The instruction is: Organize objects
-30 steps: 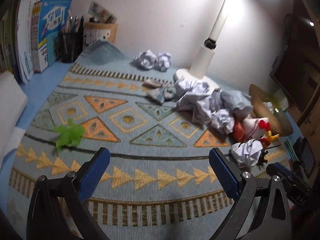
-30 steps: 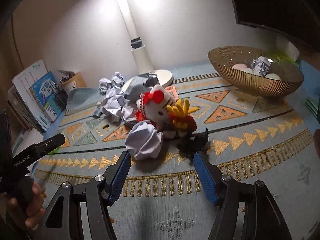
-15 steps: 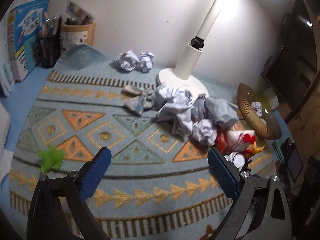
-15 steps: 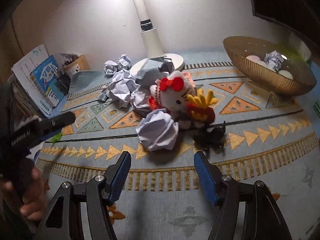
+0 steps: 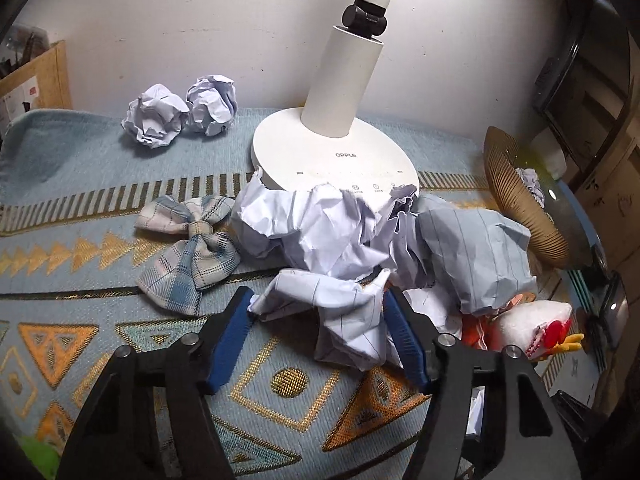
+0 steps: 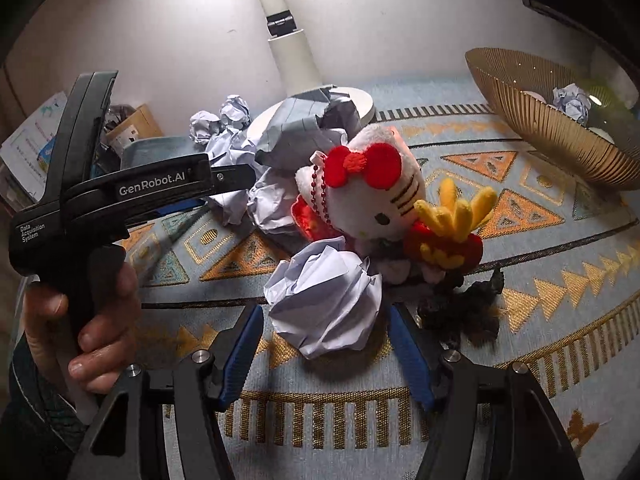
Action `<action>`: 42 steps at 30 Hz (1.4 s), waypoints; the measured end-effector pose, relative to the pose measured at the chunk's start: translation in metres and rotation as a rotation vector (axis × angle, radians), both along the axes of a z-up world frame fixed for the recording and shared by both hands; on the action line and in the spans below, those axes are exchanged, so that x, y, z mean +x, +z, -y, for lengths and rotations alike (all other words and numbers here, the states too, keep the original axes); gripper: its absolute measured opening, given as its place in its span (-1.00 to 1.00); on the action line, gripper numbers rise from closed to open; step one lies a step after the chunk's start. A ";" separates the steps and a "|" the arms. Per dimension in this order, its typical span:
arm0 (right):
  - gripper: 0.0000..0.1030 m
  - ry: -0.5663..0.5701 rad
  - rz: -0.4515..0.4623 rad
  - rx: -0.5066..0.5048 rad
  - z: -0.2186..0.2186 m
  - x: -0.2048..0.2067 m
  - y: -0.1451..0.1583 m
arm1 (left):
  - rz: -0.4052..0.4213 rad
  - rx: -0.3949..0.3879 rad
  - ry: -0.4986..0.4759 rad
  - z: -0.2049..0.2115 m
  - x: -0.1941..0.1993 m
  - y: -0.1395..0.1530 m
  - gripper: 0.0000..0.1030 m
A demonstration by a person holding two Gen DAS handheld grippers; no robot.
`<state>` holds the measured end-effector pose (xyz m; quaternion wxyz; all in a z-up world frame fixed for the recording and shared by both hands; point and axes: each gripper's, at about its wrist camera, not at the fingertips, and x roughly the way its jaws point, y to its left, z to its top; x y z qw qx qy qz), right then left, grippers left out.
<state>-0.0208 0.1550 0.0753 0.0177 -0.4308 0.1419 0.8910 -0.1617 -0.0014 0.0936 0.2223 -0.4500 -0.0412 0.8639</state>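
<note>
The left tool (image 5: 318,312) is tilted downward, its jaws closing around a crumpled lined paper sheet (image 5: 344,316) on the blue patterned woven cloth (image 5: 100,184) covering the table. The right tool (image 6: 324,324) is closing around a crumpled white paper ball (image 6: 326,300), pads apart from it.

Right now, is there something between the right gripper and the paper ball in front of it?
Nothing visible. The crumpled paper ball already sits between the closing jaws of the right gripper. The plush cat lies just behind the ball, not in the way.
</note>
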 end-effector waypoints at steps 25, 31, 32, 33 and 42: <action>-0.11 0.101 -0.035 -0.009 0.009 0.079 0.007 | -0.004 0.092 0.000 0.028 0.134 0.003 -0.08; -0.01 0.106 -0.023 -0.010 0.009 0.086 0.001 | 0.004 0.137 -0.043 0.026 0.134 0.000 -0.08; 0.01 0.108 -0.022 -0.008 0.009 0.087 0.001 | 0.008 0.138 -0.045 0.026 0.133 -0.001 -0.08; 0.11 0.105 -0.021 0.000 0.010 0.088 0.002 | 0.010 0.140 -0.048 0.025 0.133 -0.001 -0.08; -0.03 0.088 -0.013 -0.006 0.010 0.081 0.000 | -0.013 0.133 -0.049 0.024 0.137 0.002 -0.08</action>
